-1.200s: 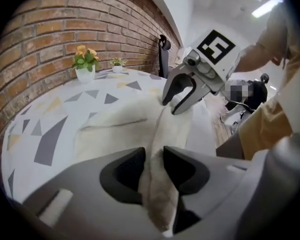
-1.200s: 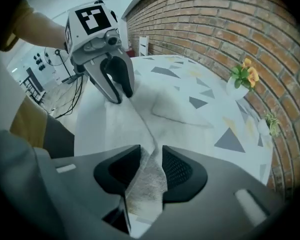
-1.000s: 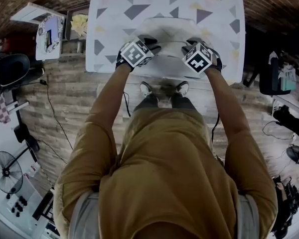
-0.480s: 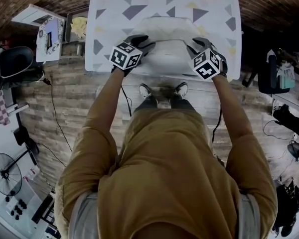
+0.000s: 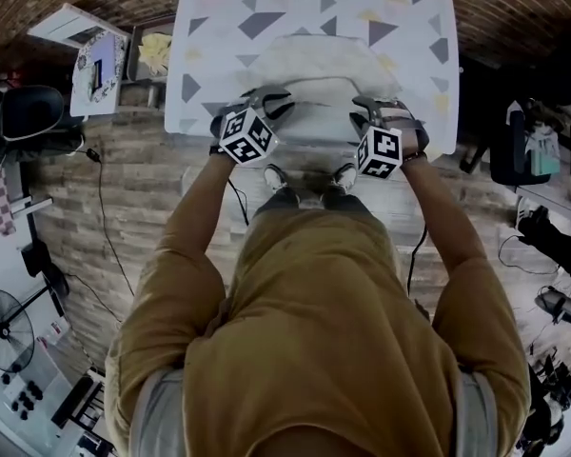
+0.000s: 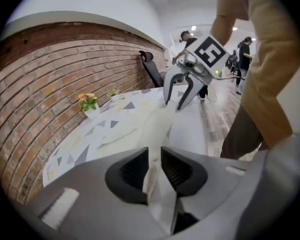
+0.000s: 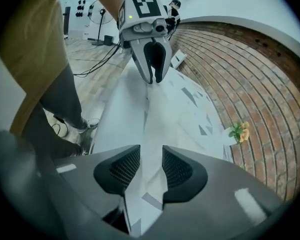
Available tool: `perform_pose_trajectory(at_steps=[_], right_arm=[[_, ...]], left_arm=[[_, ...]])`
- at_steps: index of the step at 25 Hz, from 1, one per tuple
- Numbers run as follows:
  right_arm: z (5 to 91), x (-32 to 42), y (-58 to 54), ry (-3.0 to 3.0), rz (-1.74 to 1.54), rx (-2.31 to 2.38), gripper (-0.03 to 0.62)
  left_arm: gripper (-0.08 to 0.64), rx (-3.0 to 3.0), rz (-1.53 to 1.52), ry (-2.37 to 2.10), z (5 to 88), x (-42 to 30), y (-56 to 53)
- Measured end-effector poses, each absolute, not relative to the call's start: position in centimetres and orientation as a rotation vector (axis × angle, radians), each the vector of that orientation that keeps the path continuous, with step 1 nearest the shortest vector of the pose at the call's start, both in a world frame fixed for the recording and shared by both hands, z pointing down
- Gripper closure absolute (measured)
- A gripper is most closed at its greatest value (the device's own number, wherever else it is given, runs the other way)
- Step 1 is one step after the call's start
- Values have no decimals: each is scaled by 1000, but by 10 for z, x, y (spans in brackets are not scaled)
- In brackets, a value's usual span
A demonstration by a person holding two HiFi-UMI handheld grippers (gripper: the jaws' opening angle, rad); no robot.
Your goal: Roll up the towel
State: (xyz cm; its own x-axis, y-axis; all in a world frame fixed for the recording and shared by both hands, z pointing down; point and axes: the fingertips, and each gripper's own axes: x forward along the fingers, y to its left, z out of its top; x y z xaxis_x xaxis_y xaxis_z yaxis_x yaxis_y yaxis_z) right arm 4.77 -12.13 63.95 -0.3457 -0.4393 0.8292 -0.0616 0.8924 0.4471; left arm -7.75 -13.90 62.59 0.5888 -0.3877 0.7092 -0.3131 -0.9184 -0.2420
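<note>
Left gripper (image 6: 155, 165) jaws just closed tighter, right gripper (image 7: 151, 166) clamped. Both pinch towel (image 5: 319, 72) near edge, lying crosswise; rest lies ahead.

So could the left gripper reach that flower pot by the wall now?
Probably not: the left gripper has just been closing its jaws on the towel between them, and the flower pot stands at the far end of the table.

One white towel (image 5: 314, 65), one table (image 5: 205, 36) with a triangle-patterned cover, two grippers — left gripper (image 5: 280, 99), right gripper (image 5: 364, 104) — one potted flower (image 6: 88, 102), one floor fan (image 5: 9, 327), one office chair (image 5: 29, 117).
</note>
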Motion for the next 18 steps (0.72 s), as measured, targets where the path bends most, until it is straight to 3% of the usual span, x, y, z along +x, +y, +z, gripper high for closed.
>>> perform_pose_trajectory(at_steps=[7, 18], right_arm=[[655, 57, -126, -1826, -400, 336, 472], [657, 61, -129, -1808, -393, 342, 474]], left_arm=[[417, -2556, -1403, 366, 653, -76, -137], [414, -2519, -1406, 181, 658, -67, -120]])
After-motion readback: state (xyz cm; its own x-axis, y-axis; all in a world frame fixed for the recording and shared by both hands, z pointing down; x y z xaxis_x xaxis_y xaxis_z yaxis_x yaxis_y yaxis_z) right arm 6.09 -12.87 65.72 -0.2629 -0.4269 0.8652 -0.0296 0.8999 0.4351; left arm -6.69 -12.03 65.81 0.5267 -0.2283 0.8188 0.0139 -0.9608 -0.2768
